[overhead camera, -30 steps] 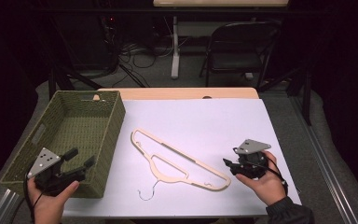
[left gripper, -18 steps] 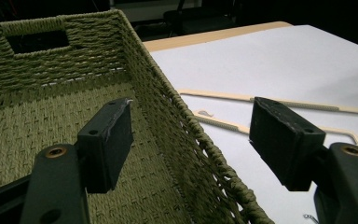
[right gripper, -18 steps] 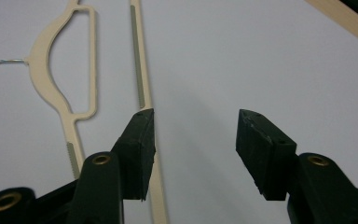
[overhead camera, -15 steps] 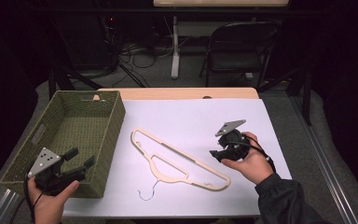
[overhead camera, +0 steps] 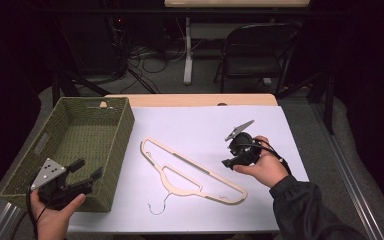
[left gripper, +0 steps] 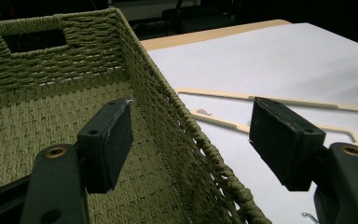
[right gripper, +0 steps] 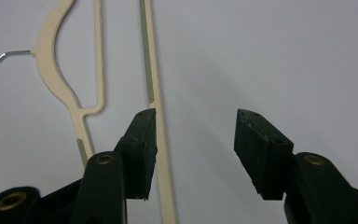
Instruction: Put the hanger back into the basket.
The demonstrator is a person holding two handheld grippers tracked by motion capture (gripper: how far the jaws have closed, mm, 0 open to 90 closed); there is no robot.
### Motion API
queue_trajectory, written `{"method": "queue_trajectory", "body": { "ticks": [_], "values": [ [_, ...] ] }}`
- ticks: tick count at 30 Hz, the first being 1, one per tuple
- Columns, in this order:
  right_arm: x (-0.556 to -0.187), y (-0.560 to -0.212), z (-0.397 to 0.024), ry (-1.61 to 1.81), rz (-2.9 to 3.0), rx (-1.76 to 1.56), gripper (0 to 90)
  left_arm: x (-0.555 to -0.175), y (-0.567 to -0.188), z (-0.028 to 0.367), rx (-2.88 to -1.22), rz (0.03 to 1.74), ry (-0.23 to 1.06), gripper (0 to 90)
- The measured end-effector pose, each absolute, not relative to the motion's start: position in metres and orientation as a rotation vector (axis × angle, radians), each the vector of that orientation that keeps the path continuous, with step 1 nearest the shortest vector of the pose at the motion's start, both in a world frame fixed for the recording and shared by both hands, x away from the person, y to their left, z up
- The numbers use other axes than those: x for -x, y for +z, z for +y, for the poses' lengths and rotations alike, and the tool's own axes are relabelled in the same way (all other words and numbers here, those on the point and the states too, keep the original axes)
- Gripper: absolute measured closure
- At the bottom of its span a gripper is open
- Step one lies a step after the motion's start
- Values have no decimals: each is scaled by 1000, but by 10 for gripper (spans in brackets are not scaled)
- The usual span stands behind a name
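The white table [overhead camera: 205,125] bears a green woven basket [overhead camera: 80,145] at its left, my left gripper [overhead camera: 82,175] gaping over its near rim. Right of it, flat, lies the cream hanger [overhead camera: 192,172]: light, stiff, thin. I'd pinch its straight bar. My right gripper [right gripper: 193,140] hovers open above it. No writing is readable.

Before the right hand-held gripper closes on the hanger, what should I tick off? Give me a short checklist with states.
1. Right hand-held gripper jaws open: ok.
2. Hanger lies flat on the white table cover, outside the basket: ok.
3. Hanger's long bar between the right jaws: ok, though close against one pad.
4. Pads pressing on the bar: not ok, nothing gripped.
5. Left hand-held gripper open, astride the basket wall: ok.
6. Basket has room inside: ok.
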State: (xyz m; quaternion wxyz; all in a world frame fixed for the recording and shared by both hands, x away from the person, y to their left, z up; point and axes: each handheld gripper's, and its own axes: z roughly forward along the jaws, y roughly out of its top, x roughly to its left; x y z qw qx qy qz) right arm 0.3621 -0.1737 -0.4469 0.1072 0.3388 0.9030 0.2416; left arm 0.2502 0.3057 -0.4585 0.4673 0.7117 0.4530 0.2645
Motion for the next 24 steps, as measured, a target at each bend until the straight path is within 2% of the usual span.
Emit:
{"method": "queue_trajectory", "body": {
  "ticks": [1, 9, 24],
  "values": [
    [-365, -448, -171, 688, 2686, -1011, 419, -250, -459, 306, -1745, 1108, 647, 299],
    [-372, -457, -149, 653, 2717, -974, 335, -251, -458, 305, -1745, 1106, 648, 300],
    [-378, -474, -93, 608, 2797, -854, 332, -251, -459, 304, -1751, 1104, 642, 300]
  ]
}}
